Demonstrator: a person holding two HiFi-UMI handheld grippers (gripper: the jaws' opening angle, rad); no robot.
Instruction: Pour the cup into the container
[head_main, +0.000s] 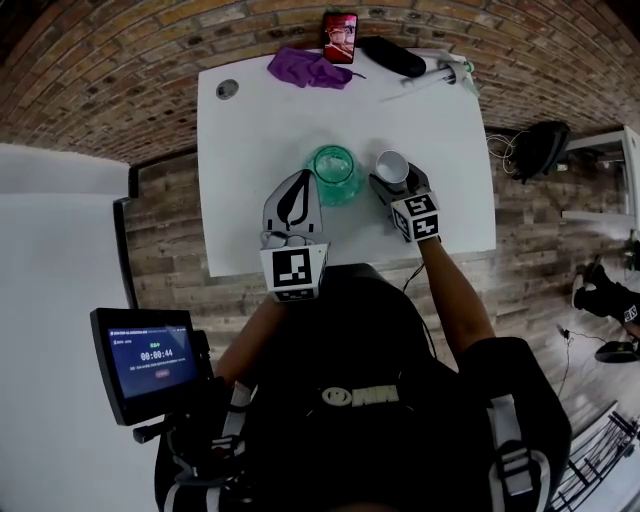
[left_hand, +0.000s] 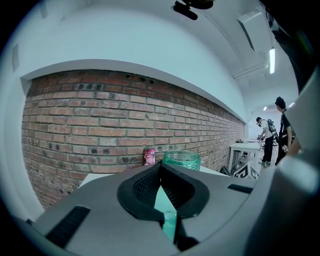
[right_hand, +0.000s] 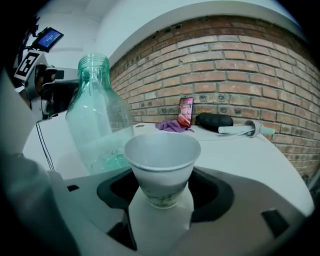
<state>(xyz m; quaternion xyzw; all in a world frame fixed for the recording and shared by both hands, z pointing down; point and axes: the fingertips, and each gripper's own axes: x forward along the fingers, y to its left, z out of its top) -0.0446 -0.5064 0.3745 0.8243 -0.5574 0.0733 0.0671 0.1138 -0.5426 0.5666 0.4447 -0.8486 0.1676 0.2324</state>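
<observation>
Jaws of my left gripper are pressed together with nothing between them, tips just beside the green bottle. That bottle stands upright and uncapped on the white table, between my two grippers. To its right is the paper cup, upright with its mouth up, close beside the bottle. My right gripper has its jaws spread wide and clamped on the cup's lower half. Along the table's far edge lie a purple cloth, a phone and a black case.
</observation>
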